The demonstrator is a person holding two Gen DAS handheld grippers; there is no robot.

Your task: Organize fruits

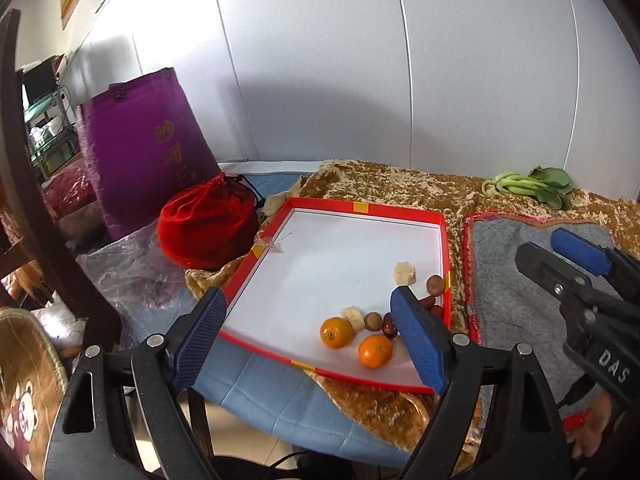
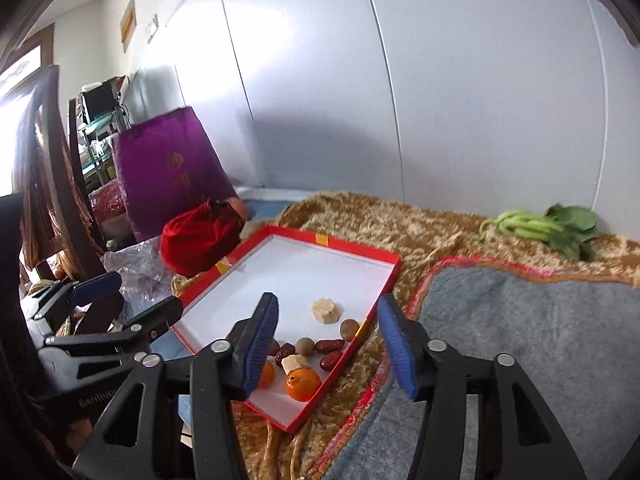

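Note:
A red-rimmed white tray (image 1: 400, 215) (image 2: 360, 251) lies on a golden-brown cloth. Near its front right corner are two oranges (image 1: 337, 333) (image 2: 303, 384), brown round fruits (image 1: 435, 285) (image 2: 349, 329), red dates (image 1: 389, 326) (image 2: 330, 346) and beige chunks (image 1: 405, 273) (image 2: 326, 311). My left gripper (image 1: 307, 294) (image 2: 144, 294) hangs open above the tray's near edge with nothing between its fingers. My right gripper (image 2: 327, 302) (image 1: 540, 246) is open too, empty, raised over the tray's right side and the grey mat.
A grey mat (image 1: 520, 280) (image 2: 540, 340) lies right of the tray, with leafy greens (image 1: 532, 186) (image 2: 560, 228) behind it by the white wall. Left of the tray stand a red pouch (image 1: 208, 228), a purple bag (image 1: 144, 152) and a plastic bag (image 1: 132, 268). A dark chair back (image 1: 24, 160) rises at the far left.

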